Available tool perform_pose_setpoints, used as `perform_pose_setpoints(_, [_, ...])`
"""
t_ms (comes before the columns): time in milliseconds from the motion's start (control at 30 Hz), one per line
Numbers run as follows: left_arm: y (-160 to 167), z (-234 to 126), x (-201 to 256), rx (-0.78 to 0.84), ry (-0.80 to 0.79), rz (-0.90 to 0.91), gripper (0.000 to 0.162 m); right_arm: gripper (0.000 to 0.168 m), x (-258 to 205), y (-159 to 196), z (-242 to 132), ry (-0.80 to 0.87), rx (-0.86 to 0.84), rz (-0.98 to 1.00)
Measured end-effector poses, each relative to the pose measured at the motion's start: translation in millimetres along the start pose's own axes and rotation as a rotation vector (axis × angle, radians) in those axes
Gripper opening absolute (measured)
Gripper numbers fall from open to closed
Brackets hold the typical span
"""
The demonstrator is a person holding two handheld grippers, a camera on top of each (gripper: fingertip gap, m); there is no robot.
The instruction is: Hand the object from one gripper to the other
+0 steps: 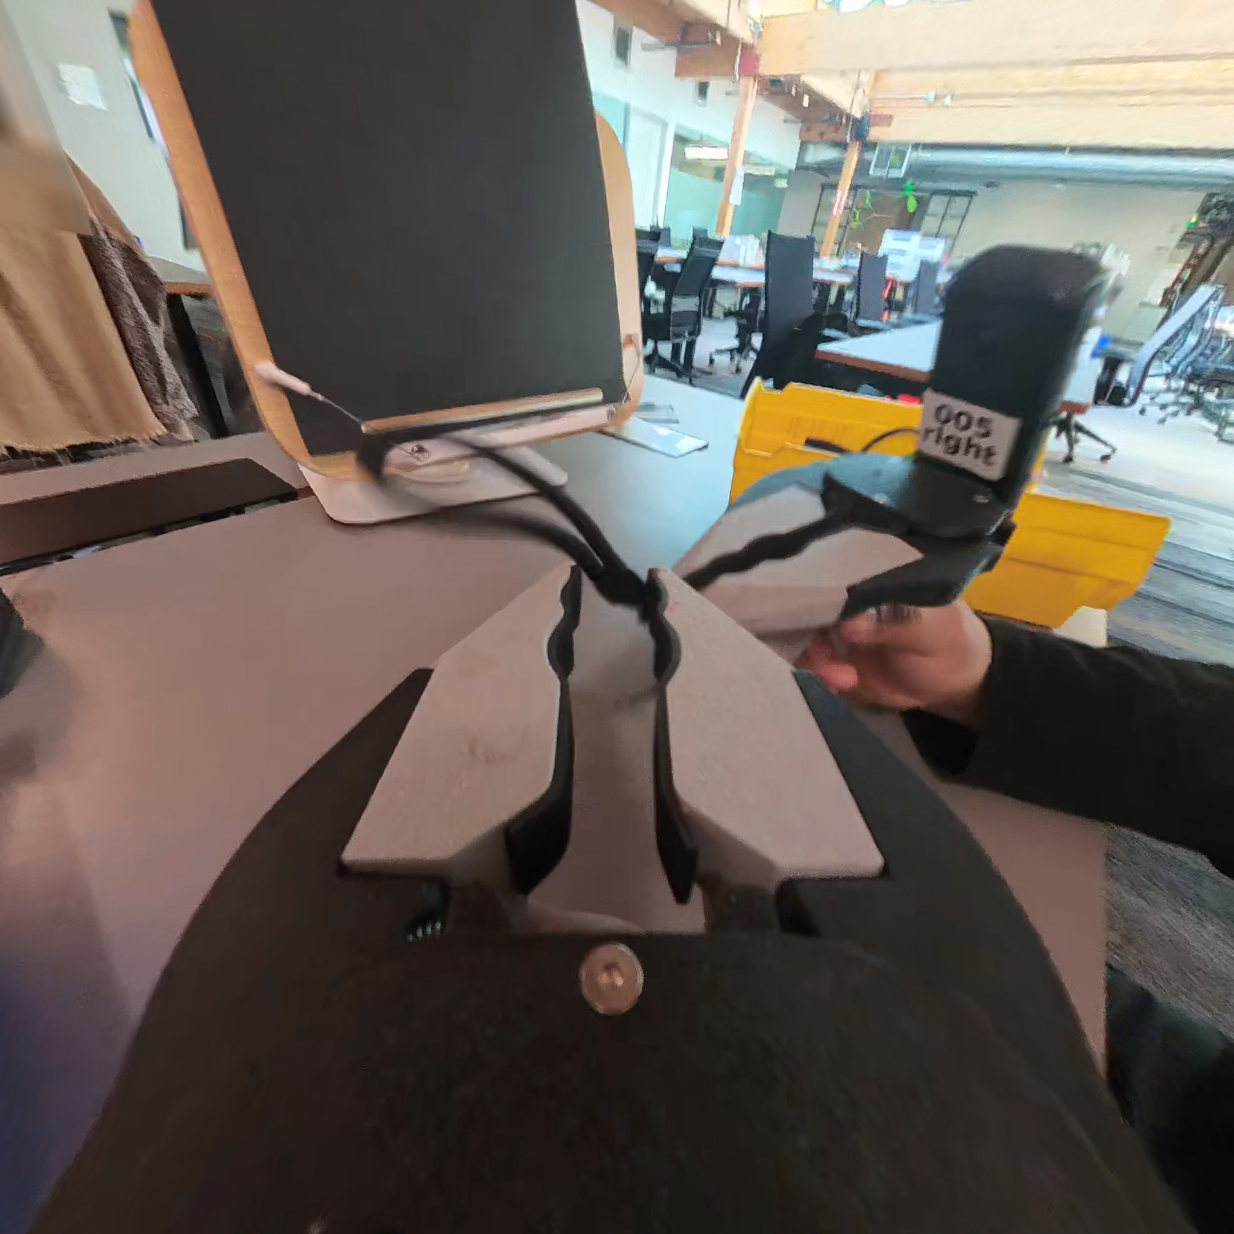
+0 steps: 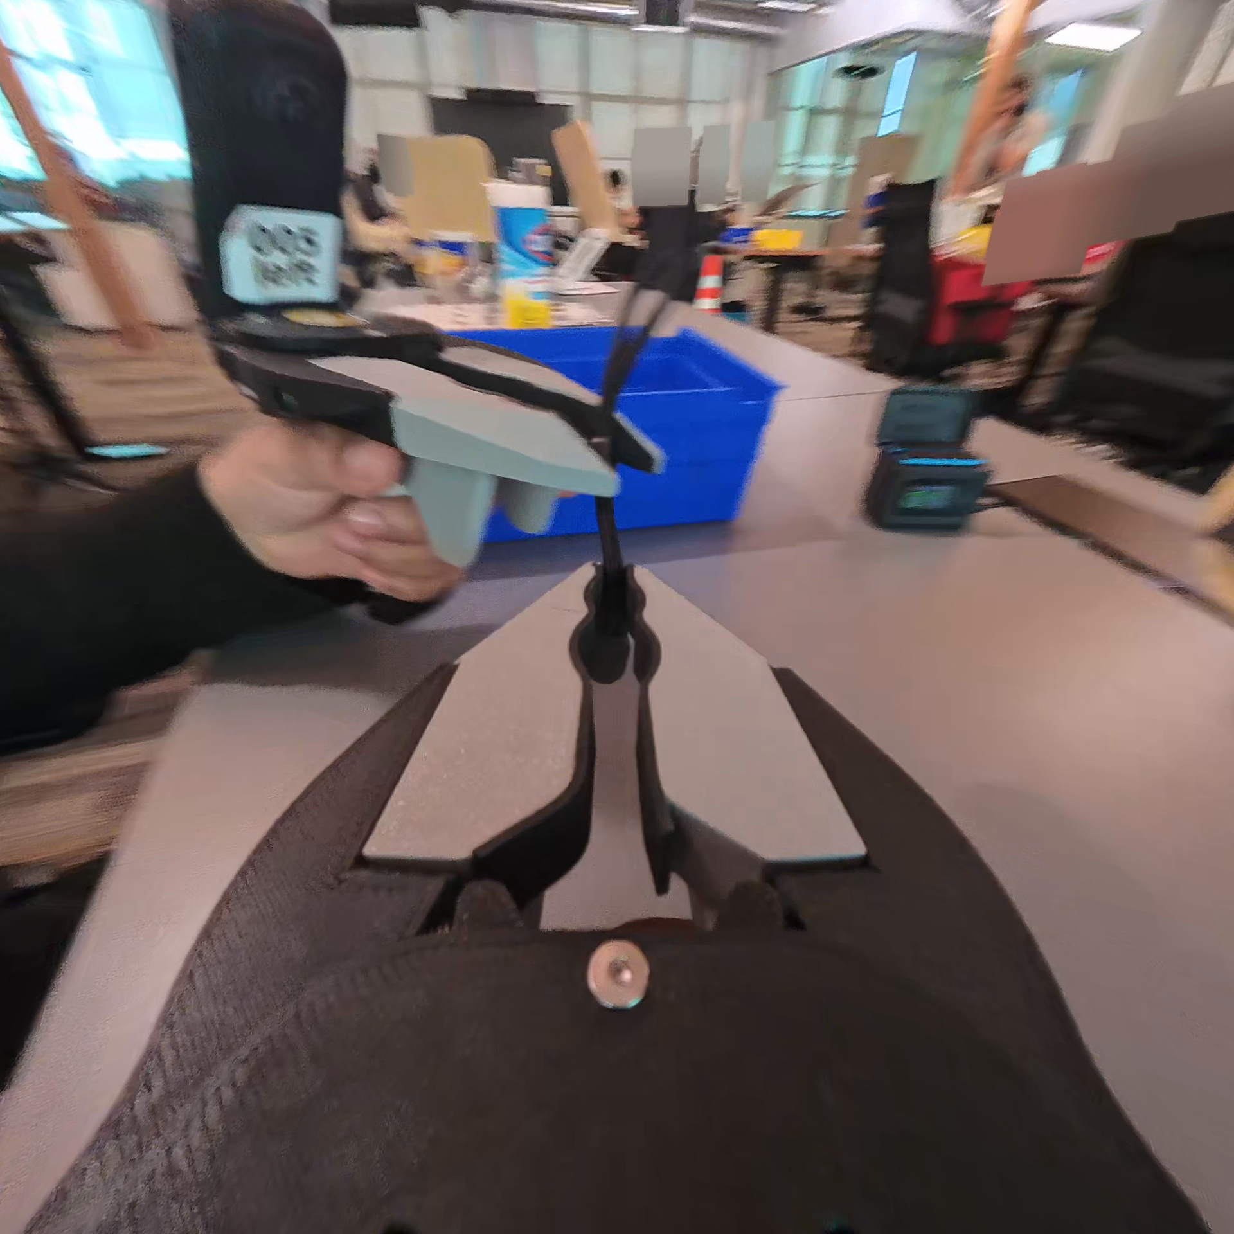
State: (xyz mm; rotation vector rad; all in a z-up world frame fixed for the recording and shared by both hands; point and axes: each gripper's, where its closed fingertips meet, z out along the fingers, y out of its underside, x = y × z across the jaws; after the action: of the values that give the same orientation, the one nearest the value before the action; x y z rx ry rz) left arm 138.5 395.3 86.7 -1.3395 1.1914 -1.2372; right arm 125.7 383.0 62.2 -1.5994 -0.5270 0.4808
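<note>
the object being handed over is a bundle of thin black cable [image 2: 611,534], folded into several strands. in the right wrist view its lower end sits between the tips of the right claw [image 2: 611,604], whose fingers are pressed together on it, and the strands rise from there, up past the tips of the left claw [image 2: 618,437], to a blurred top end in front of the background clutter. that left claw comes in from the left of this view, held by a hand [image 2: 314,507] in a dark sleeve; its tips look drawn in around the cable, but motion blur keeps me from telling whether they grip it.

in the left wrist view the same cable [image 1: 534,487] runs from the left claw [image 1: 614,587] up and away to the left. here the fingers stand slightly apart, with the cable lying against the right-hand tip [image 1: 658,594], so i cannot tell whether this claw is pinching it or only touching it. the right claw [image 1: 694,581] reaches in from the right, meeting the cable at the same spot, with the other hand [image 1: 901,658] on its handle.

both claws are held above a grey surface [image 1: 200,634]. on it, beyond the cable, stands a dark panel in a wooden frame [image 1: 394,200] on a pale base. a yellow bin [image 1: 835,434] sits behind the right claw. in the right wrist view a blue bin [image 2: 694,427] lies behind the left claw, and a small dark box with a blue-lit front [image 2: 928,467] stands to the right.
</note>
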Motion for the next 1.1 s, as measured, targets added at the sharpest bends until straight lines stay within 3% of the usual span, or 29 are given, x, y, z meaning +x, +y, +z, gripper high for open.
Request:
perform_pose_setpoints(133, [1,-22,-14,-0.106,-0.041,0.019,0.039,0.001,28,-3,-12,0.28,-0.048,-0.32])
perform_pose_setpoints(300, [-17,-58,1,-0.176,-0.058,0.284,0.033,0.002,31,13,-7,0.393,-0.197,-0.739])
perform_pose_setpoints(433, [3,-63,16,-0.287,-0.044,0.491,0.03,0.002,26,16,-2,0.413,-0.223,-0.908])
perform_pose_setpoints(533, [34,-50,5,-0.406,-0.053,0.473,0.038,0.002,15,15,1,0.372,-0.198,-0.923])
perform_pose_setpoints(667, [56,-38,15,-0.429,0.104,0.253,0.039,0.002,0,8,2,0.329,-0.143,-0.941])
perform_pose_setpoints(733, [56,-35,27,-0.391,0.212,0.147,0.034,0.002,-7,9,4,0.299,-0.134,-0.947])
perform_pose_setpoints(833, [56,-29,30,-0.376,0.247,0.084,0.008,0.002,-17,11,10,0.242,-0.116,-0.915])
perform_pose_setpoints(867, [62,-27,31,-0.405,0.254,0.075,0.008,0.002,-18,10,11,0.235,-0.105,-0.891])
perform_pose_setpoints(1000, [79,-17,17,-0.458,0.157,0.216,0.006,0.014,-9,17,11,0.215,-0.141,-0.737])
perform_pose_setpoints(1100, [65,-8,7,-0.339,0.074,0.388,0.005,0.026,0,14,6,0.188,-0.126,-0.582])
